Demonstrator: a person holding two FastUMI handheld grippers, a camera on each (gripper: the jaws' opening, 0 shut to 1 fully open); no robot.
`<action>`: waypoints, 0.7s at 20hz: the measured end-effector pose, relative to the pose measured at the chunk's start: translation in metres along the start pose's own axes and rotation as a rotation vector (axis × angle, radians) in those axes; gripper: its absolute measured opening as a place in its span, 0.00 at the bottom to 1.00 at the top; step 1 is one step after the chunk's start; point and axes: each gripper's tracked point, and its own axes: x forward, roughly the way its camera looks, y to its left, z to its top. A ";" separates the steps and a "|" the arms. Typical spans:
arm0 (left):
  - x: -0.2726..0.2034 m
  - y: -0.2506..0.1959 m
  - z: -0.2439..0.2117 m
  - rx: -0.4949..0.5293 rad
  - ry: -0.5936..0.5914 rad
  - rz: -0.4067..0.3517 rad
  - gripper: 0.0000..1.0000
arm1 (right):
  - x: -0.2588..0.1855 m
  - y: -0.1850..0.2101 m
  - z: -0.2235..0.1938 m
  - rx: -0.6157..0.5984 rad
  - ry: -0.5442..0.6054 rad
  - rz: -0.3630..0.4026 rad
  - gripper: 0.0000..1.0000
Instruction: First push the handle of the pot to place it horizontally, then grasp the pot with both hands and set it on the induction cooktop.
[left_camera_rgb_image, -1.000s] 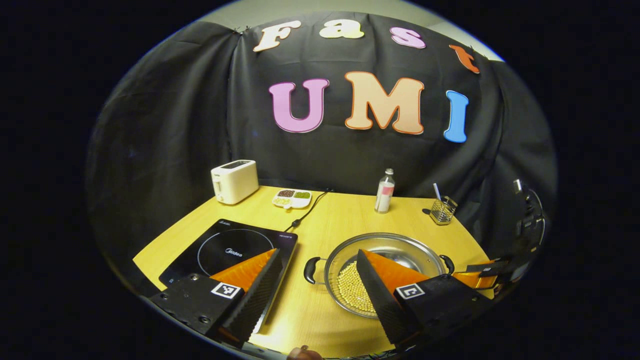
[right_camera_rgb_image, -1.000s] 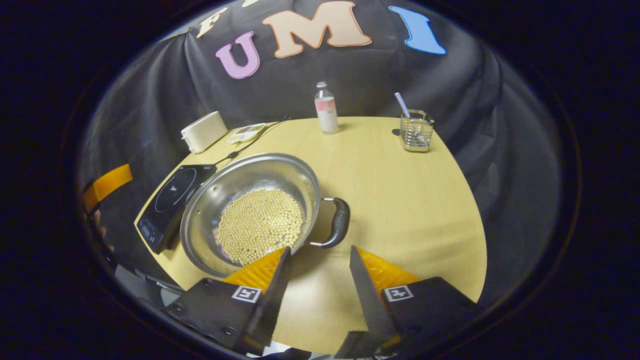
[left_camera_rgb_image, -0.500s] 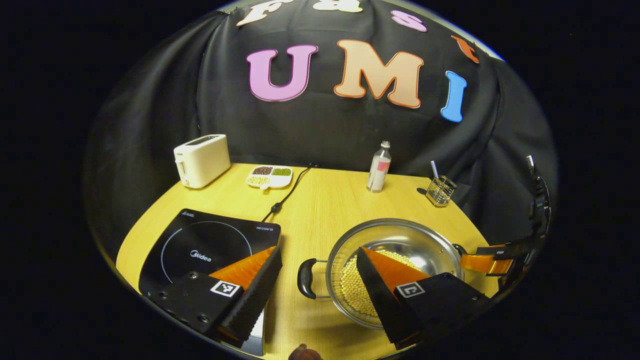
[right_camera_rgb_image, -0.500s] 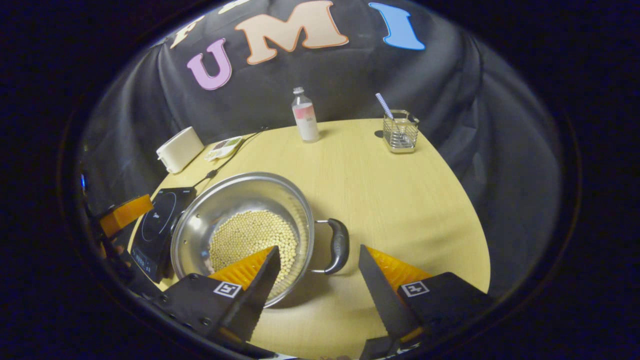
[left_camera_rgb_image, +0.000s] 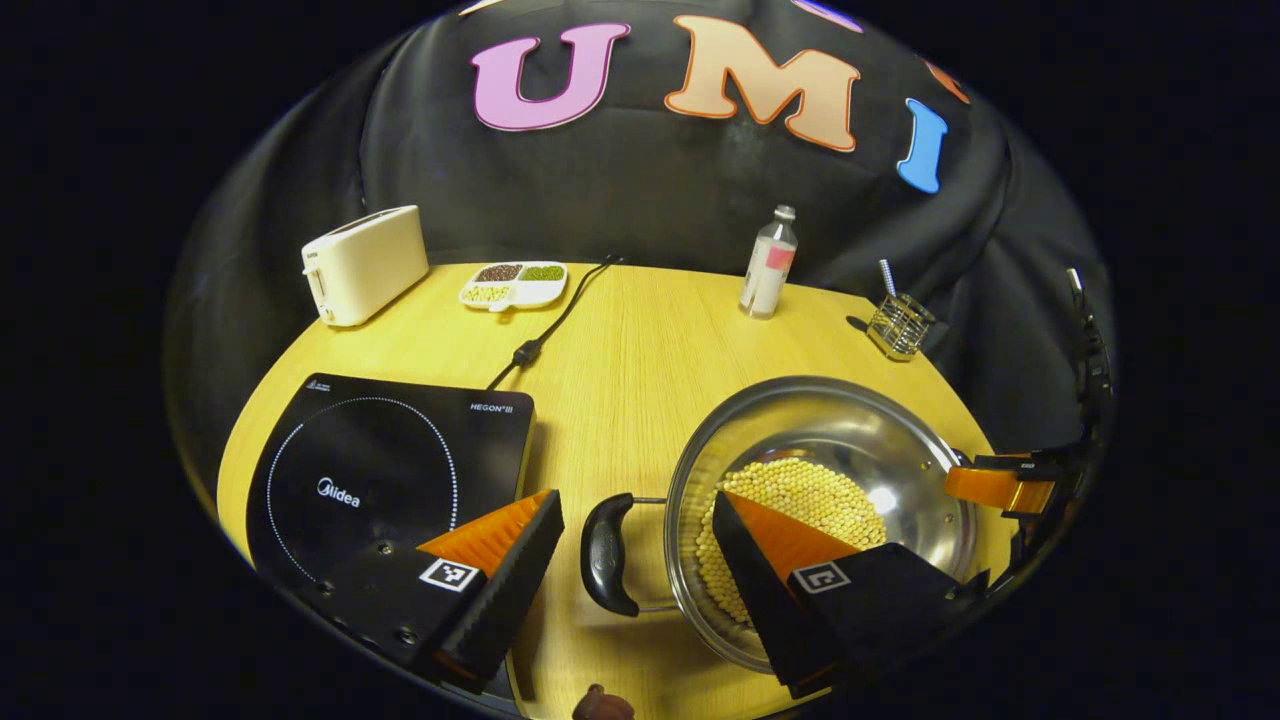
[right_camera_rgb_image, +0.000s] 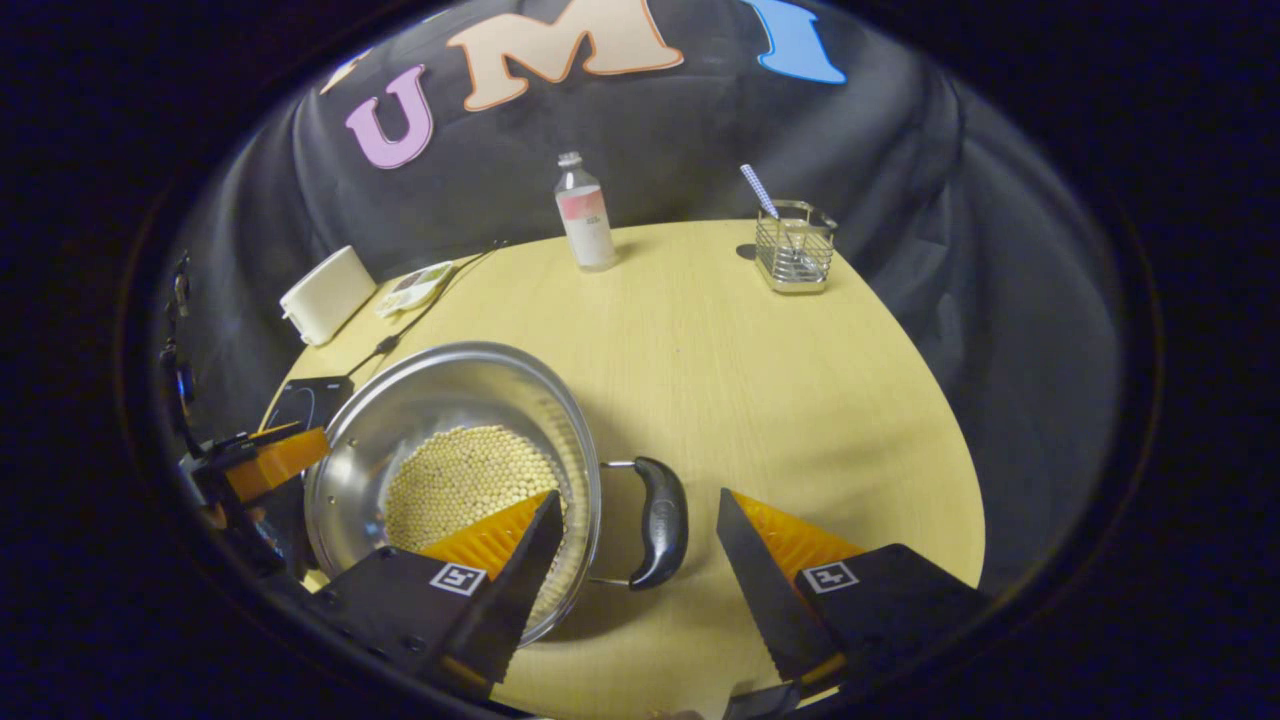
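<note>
The left tongs (left_camera_rgb_image: 630, 535) gape wide, one finger on each side of the pot's (left_camera_rgb_image: 800, 430) left handle (left_camera_rgb_image: 605, 553), touching nothing. The right tongs (right_camera_rgb_image: 640, 535) likewise stand wide apart astride the right handle (right_camera_rgb_image: 657, 522), gripping nothing. The pot rests on the tabletop (left_camera_rgb_image: 620, 340), the cooktop (left_camera_rgb_image: 390, 470) just beyond the left tongs' outer finger.

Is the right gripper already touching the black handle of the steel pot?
Apart. In the right gripper view, the black handle lies between the open right gripper fingers, with bare table visible on its right side.
</note>
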 end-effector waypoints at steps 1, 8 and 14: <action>0.003 -0.001 -0.003 -0.010 0.011 -0.002 1.00 | 0.004 -0.001 -0.001 0.000 0.008 -0.003 0.96; 0.020 0.003 -0.023 -0.069 0.096 0.001 0.98 | 0.025 0.007 -0.011 0.001 0.067 0.026 0.99; 0.026 0.000 -0.027 -0.062 0.118 -0.004 0.95 | 0.036 0.014 -0.023 0.011 0.112 0.044 0.94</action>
